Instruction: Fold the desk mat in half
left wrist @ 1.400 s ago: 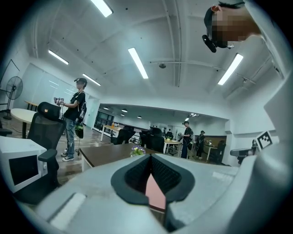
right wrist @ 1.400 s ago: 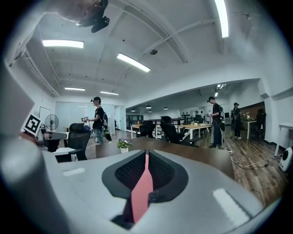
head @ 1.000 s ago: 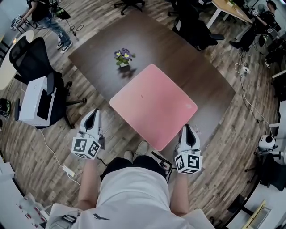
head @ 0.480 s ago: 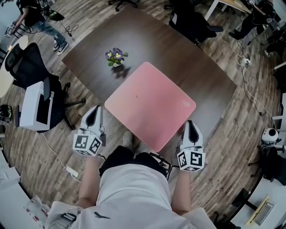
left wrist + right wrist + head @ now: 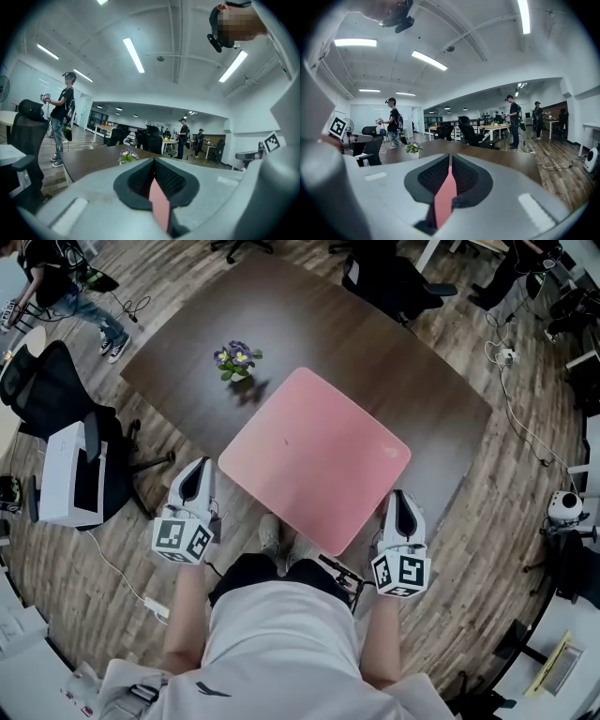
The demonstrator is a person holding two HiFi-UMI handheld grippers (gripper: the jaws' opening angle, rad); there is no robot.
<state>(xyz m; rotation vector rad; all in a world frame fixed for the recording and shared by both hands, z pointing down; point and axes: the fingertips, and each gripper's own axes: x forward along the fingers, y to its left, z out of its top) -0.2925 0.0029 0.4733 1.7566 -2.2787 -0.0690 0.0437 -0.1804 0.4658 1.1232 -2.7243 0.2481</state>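
A pink desk mat (image 5: 314, 460) lies flat and unfolded on the near corner of a dark brown table (image 5: 281, 315). Its nearest corner reaches the table's edge in front of the person. My left gripper (image 5: 198, 468) hangs just off the mat's left corner, apart from it, jaws shut. My right gripper (image 5: 398, 495) sits just outside the mat's right-hand near edge, also shut. In the left gripper view (image 5: 153, 160) and the right gripper view (image 5: 450, 155) the pads meet, and only a thin pink sliver shows in the slit below them.
A small pot of purple flowers (image 5: 234, 360) stands on the table beyond the mat. A black office chair (image 5: 52, 381) and a white box (image 5: 70, 474) stand on the wood floor at left, with a cable (image 5: 122, 568) nearby. More chairs (image 5: 389, 282) and people (image 5: 56, 277) are farther off.
In the head view the table, mat and flower pot have shifted slightly left as the person moved. Both grippers keep their places beside the mat, still shut.
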